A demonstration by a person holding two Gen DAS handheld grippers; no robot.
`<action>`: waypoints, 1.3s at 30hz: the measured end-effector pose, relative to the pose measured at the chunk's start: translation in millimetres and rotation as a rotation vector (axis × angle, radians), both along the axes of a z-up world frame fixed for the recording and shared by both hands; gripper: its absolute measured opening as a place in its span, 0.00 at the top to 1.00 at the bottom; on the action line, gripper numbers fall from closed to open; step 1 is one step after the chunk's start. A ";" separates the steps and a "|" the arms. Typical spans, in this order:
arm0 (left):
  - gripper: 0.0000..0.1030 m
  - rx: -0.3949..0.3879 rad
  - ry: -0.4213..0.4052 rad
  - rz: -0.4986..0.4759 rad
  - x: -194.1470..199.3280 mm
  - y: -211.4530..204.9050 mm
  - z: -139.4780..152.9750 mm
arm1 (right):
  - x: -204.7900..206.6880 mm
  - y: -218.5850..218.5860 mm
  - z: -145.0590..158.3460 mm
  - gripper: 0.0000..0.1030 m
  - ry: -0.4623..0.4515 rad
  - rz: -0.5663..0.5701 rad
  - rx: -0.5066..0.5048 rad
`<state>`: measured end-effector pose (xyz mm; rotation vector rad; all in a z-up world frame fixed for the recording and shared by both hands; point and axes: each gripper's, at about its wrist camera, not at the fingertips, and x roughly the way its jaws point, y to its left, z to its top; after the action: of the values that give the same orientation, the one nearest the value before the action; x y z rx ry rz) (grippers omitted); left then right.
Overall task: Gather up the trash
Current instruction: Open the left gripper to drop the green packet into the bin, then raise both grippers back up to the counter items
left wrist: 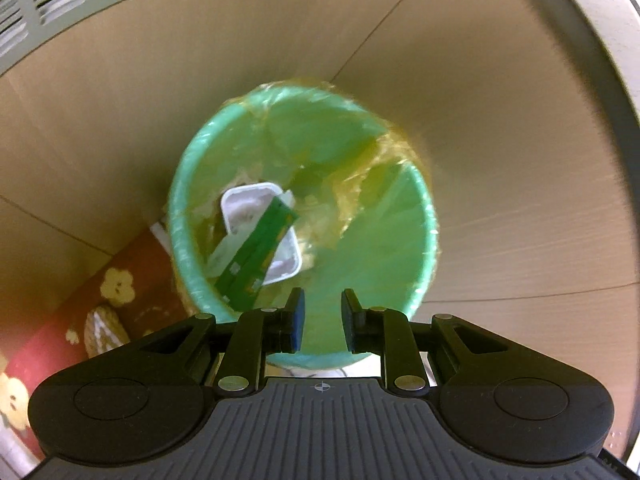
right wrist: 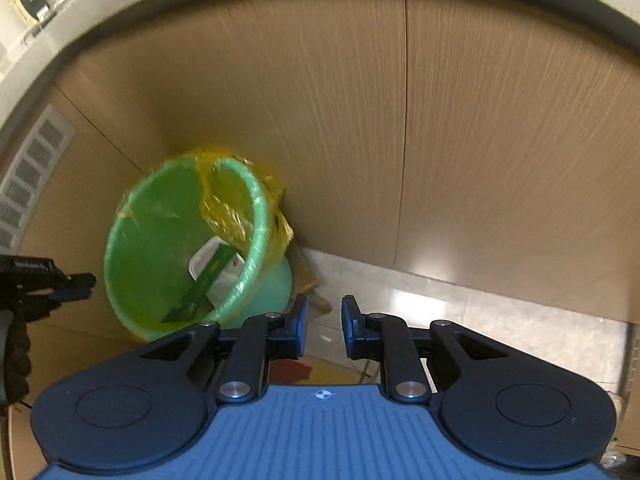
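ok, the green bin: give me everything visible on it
The green bin is a round, plastic-looking bucket lined with a thin yellowish clear bag folded over its rim, crinkled and bunched on one side. It stands upright on the floor against brown panels. Inside lie a white tray and a green flat carton leaning across it. Nothing grips it; the left gripper hovers above its near rim, fingers apart and empty.

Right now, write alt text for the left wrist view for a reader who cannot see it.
A green bin with a yellowish plastic liner fills the view from above, holding a white tray with a green carton lying across it. The left gripper hangs above the near rim, jaws slightly apart and empty, with brown cardboard panels behind.
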<state>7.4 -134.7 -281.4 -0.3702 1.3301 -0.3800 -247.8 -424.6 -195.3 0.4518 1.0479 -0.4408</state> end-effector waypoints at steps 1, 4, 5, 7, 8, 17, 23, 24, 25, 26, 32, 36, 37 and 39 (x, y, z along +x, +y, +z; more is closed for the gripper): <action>0.78 -0.006 -0.008 -0.004 -0.2 -1.0 3.7 | 0.6 0.1 2.4 0.83 -0.009 -0.004 -0.001; 0.78 -0.021 -0.043 -0.022 0.4 -1.9 24.1 | 6.3 -0.3 13.6 0.83 -0.045 -0.009 0.007; 0.78 -0.021 -0.062 -0.029 0.9 -1.2 32.1 | 9.8 0.5 19.4 0.83 -0.062 -0.003 0.005; 0.78 -0.019 -0.118 -0.043 2.6 3.5 55.6 | 20.8 5.3 30.2 0.83 -0.097 0.019 0.005; 0.78 -0.018 -0.149 -0.048 4.3 6.4 68.8 | 28.2 9.6 37.5 0.83 -0.117 0.037 0.003; 0.78 0.033 -0.402 -0.057 18.7 50.4 193.0 | 133.0 72.9 81.1 0.83 -0.261 0.059 0.007; 0.78 0.053 -0.568 0.077 38.1 86.1 250.7 | 175.6 146.3 96.5 0.83 -0.363 0.043 0.030; 0.78 0.048 -0.582 0.093 42.0 91.4 255.4 | 177.8 156.9 99.1 0.83 -0.372 0.052 0.011; 0.78 0.045 -0.599 0.104 47.4 96.2 257.2 | 180.0 164.7 101.8 0.83 -0.380 0.059 -0.004; 0.78 0.046 -0.613 0.112 53.3 101.5 259.3 | 184.0 171.9 104.2 0.83 -0.385 0.060 -0.007; 0.78 0.020 -0.612 0.103 74.0 126.0 266.1 | 211.1 206.4 124.2 0.82 -0.391 0.105 -0.033; 0.78 0.041 -0.588 0.035 77.9 148.7 272.6 | 236.0 239.2 152.0 0.82 -0.399 0.187 -0.089; 0.78 0.050 -0.590 0.028 78.4 154.6 274.1 | 243.6 247.4 160.9 0.78 -0.407 0.210 -0.108; 0.78 0.054 -0.601 0.033 76.1 169.9 276.2 | 258.0 262.5 176.8 0.69 -0.422 0.256 -0.127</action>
<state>83.5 35.2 -5.3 -0.2065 0.7442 -0.3880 10.2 -162.1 -18.5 0.2758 0.6523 -0.1704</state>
